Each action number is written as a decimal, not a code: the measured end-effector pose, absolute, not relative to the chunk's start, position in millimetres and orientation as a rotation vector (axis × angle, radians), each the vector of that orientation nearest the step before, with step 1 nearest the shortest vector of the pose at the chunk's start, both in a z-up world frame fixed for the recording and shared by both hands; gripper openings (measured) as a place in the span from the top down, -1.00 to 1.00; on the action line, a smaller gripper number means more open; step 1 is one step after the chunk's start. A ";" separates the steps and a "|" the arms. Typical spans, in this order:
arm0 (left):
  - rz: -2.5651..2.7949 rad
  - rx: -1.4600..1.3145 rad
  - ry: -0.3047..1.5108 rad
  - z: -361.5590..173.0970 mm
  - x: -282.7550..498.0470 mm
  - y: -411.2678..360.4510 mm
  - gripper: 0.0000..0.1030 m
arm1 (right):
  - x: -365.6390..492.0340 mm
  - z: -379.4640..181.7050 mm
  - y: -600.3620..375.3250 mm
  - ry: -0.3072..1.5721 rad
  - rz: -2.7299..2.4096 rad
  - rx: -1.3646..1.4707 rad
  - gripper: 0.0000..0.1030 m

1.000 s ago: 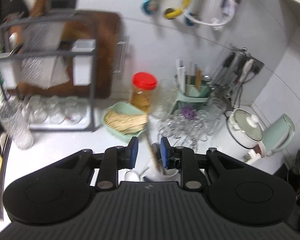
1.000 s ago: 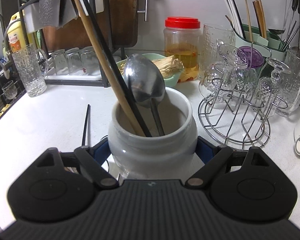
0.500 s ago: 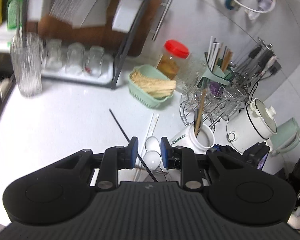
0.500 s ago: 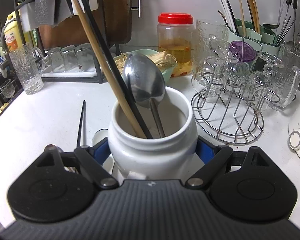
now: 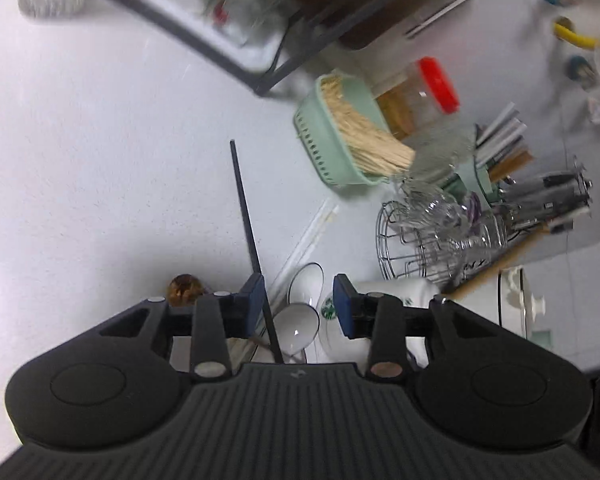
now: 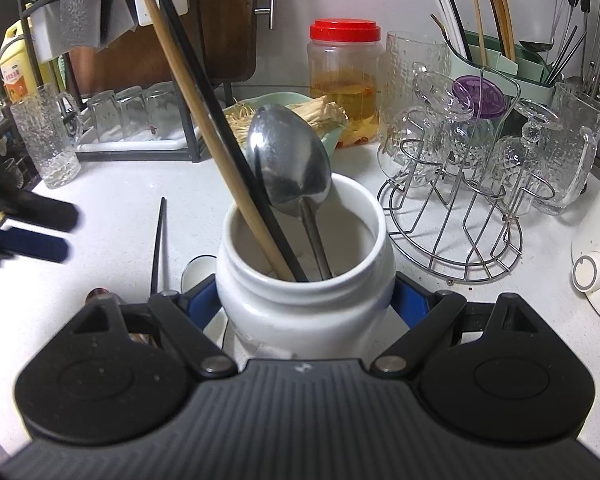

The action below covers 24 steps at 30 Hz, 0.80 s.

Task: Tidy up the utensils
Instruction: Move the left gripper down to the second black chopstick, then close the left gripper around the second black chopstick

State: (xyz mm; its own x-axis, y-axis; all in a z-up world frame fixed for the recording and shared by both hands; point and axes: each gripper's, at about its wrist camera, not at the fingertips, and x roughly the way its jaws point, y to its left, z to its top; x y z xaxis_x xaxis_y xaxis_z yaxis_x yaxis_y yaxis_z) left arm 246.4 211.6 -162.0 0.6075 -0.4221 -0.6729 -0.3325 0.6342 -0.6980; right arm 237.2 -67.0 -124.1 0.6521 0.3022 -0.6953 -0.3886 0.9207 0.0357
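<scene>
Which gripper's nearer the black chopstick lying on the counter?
Left. Left gripper, jaws opening, straddles the black chopstick; right gripper is shut on the white jar beside it.

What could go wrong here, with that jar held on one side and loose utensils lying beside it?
1. The left gripper, its fingers opening, is above a crossed pile: a black chopstick, white chopsticks and a white spoon. It may pinch two at once or flick one away.
2. The jar, clamped by the right gripper, holds a tall wooden chopstick and a metal spoon leaning left; an incoming hand could knock them.
3. The glass rack stands close beside.
</scene>
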 end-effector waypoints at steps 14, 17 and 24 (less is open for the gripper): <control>-0.013 -0.917 1.140 -213.3 301.6 207.3 0.19 | 236.7 -123.6 -63.3 0.787 0.345 -0.108 -0.76; -0.007 -0.860 1.164 -209.8 310.9 201.2 0.19 | 236.5 -123.3 -62.7 0.791 0.332 -0.102 -0.76; 0.021 -0.777 1.252 -202.9 333.3 195.2 0.19 | 236.8 -123.1 -61.1 0.799 0.314 -0.096 -0.76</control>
State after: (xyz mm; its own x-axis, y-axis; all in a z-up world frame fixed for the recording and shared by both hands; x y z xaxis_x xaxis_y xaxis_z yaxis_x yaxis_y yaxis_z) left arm 333.3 195.2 -202.9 0.3484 -0.3902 -0.8522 -0.4187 0.7487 -0.5140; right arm 236.8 -61.1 -123.1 0.6534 0.2404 -0.7178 -0.3128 0.9492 0.0332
